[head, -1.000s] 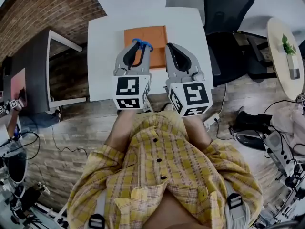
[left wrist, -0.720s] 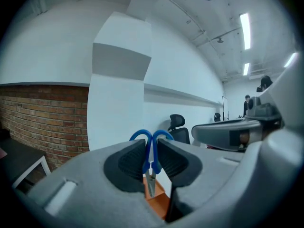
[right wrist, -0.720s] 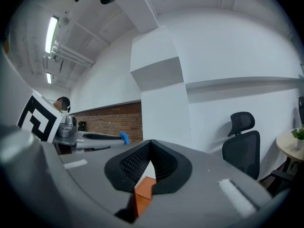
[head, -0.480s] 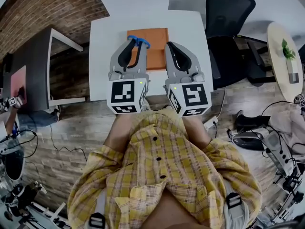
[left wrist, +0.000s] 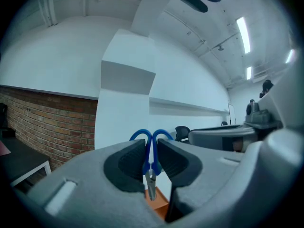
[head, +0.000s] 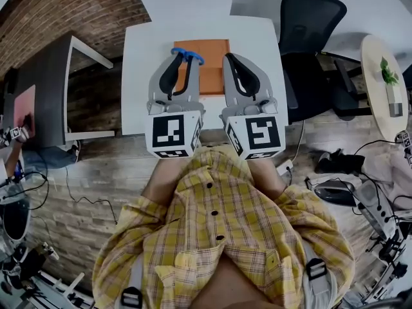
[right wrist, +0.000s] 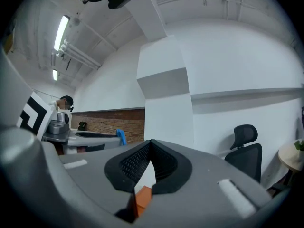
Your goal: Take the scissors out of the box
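Lifting-out step: the left gripper's [head: 185, 56] jaws clench the blue-handled scissors [left wrist: 150, 160], blades hanging over the orange box [head: 210, 73] at upper centre. The right gripper's [right wrist: 151, 143] jaws are closed, empty. Next, I judge, carry them onto bare desk [head: 138, 76].

In the head view the left claw [head: 182, 62] covers most of the scissors [head: 195, 58]; only their blue handle loops show past its tip. It and the right claw [head: 229, 58] hide the near part of the orange box [head: 211, 76], so the box's inside cannot be made out. In the right gripper view the box is only an orange sliver under the pads, and the scissors a blue scrap.
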`<state>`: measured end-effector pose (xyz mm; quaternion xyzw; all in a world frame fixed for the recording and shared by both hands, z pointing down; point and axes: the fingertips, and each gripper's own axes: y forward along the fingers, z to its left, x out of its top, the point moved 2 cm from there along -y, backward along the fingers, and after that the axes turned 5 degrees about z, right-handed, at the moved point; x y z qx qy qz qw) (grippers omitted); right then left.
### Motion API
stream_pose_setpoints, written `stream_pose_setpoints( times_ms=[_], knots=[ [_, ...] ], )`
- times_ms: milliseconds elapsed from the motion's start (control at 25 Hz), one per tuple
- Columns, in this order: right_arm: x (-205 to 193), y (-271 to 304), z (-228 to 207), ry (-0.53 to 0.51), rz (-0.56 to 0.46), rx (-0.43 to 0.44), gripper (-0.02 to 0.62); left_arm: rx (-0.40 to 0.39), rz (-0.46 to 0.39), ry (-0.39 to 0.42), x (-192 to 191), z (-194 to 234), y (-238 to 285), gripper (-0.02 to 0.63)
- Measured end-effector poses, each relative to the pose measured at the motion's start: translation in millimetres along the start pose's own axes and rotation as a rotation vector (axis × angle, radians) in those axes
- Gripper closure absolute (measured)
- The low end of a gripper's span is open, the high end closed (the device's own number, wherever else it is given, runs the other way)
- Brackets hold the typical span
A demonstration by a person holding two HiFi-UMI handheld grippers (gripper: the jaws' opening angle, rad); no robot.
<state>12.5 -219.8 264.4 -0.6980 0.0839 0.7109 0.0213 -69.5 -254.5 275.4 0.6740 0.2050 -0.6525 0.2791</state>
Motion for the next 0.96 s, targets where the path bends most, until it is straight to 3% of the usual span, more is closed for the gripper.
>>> stream_pose_setpoints(
  times_ms=[960],
  knots=[
    [7.3,6.5,5.5,-0.026,-0.016,-0.01,0.595,0.003,-0.052,-0.021,8.3,7.7,-5.4,0.522]
  ],
)
